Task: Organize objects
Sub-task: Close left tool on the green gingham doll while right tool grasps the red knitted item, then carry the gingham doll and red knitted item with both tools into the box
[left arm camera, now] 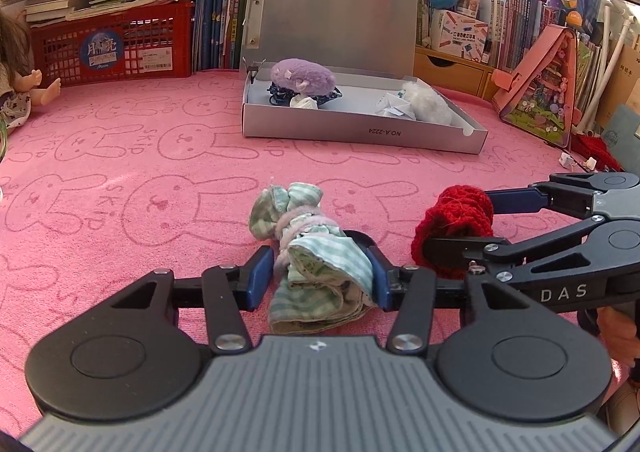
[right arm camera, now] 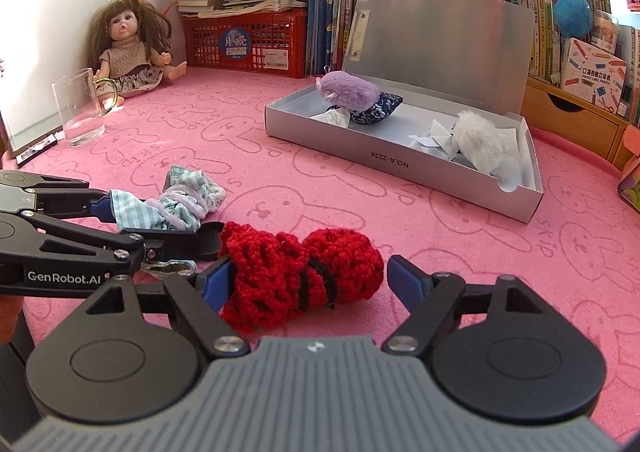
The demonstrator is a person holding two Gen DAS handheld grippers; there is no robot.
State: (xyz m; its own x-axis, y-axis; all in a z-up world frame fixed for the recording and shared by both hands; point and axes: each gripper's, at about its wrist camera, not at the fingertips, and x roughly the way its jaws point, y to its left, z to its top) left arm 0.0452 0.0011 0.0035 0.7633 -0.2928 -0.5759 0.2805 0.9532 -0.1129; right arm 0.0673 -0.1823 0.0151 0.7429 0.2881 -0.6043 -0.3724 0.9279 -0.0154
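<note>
Two bundles lay on the near part of the pink surface (left arm camera: 120, 155), each with a gripper at it.

Item 1: green checked cloth bundle (left arm camera: 308, 252), rolled and tied round with a pale fuzzy band. It sat between the fingers (left arm camera: 256, 276) of the left gripper (left arm camera: 316, 272), which were clenched on it, blue pads pressing both flanks; the band likely kept the roll from unwinding under the squeeze. It rested on the surface, not lifted.

Item 2: red knitted bundle (right arm camera: 296, 276), bound with a black cord, just right of item 1. The right gripper (right arm camera: 312, 280) straddled it with fingers (right arm camera: 408, 280) spread: the left pad touched the yarn, the right pad stood clear with pink showing between. Released, not yet grasping; judged to be lined up for a pinch across the cord.

Item 3: silver box (right arm camera: 400, 159), far centre, lid propped up at the back, evidently the receptacle. Contents: purple plush (right arm camera: 348, 91) over a dark patterned pouch (right arm camera: 380, 103) at the left end; white fluffy toy (right arm camera: 484, 143) and folded white papers (right arm camera: 432, 139) at the right. The middle of the tray stood bare, probably space for both bundles.

Item 4, not involved: doll (right arm camera: 132, 51) seated at the far left, glass mug (right arm camera: 80, 107) beside it, red crate (right arm camera: 248, 43) under stacked books behind.
</note>
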